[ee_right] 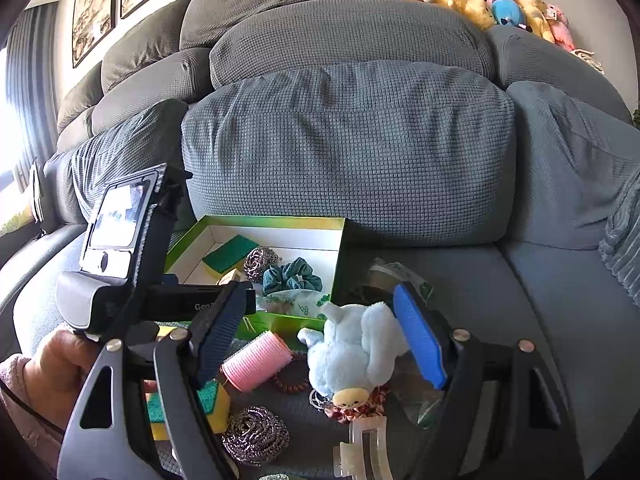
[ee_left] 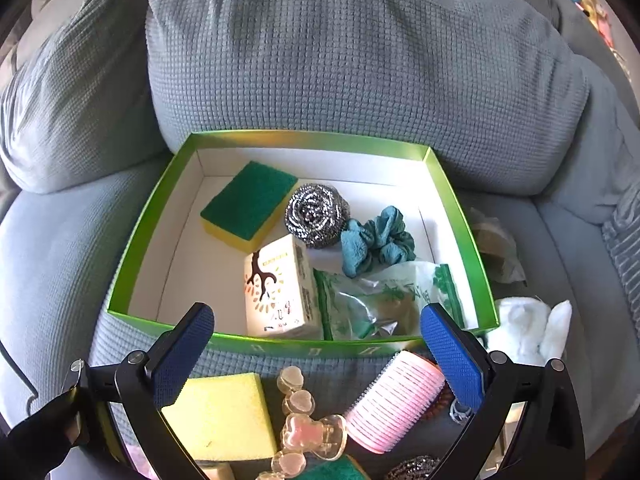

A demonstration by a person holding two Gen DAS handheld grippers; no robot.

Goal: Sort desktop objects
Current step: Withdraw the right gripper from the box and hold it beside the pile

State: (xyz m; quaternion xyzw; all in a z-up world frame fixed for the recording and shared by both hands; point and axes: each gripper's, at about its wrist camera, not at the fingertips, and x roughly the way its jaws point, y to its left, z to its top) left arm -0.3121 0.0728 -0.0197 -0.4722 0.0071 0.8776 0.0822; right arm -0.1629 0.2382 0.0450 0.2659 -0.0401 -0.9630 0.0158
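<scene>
A green box (ee_left: 132, 248) sits on the grey sofa seat. It holds a green-yellow sponge (ee_left: 248, 204), a steel scourer (ee_left: 316, 216), a teal scrunchie (ee_left: 376, 240), a white carton (ee_left: 280, 288) and a green-printed bag (ee_left: 384, 300). My left gripper (ee_left: 320, 348) is open and empty above the box's near edge. In front lie a yellow sponge (ee_left: 220, 416), a clear hair clip (ee_left: 304, 432) and a pink hair roller (ee_left: 392, 400). My right gripper (ee_right: 320, 344) is open around a pale blue plush toy (ee_right: 352, 352), without closing on it. The box also shows in the right wrist view (ee_right: 336, 256).
In the right wrist view a steel scourer (ee_right: 256, 436), a green-yellow sponge (ee_right: 212, 404), a beaded bracelet (ee_right: 292, 384) and a beige claw clip (ee_right: 364, 452) lie near me. Large grey back cushions (ee_right: 352, 152) rise behind the box. Plush toys (ee_right: 516, 4) line the sofa top.
</scene>
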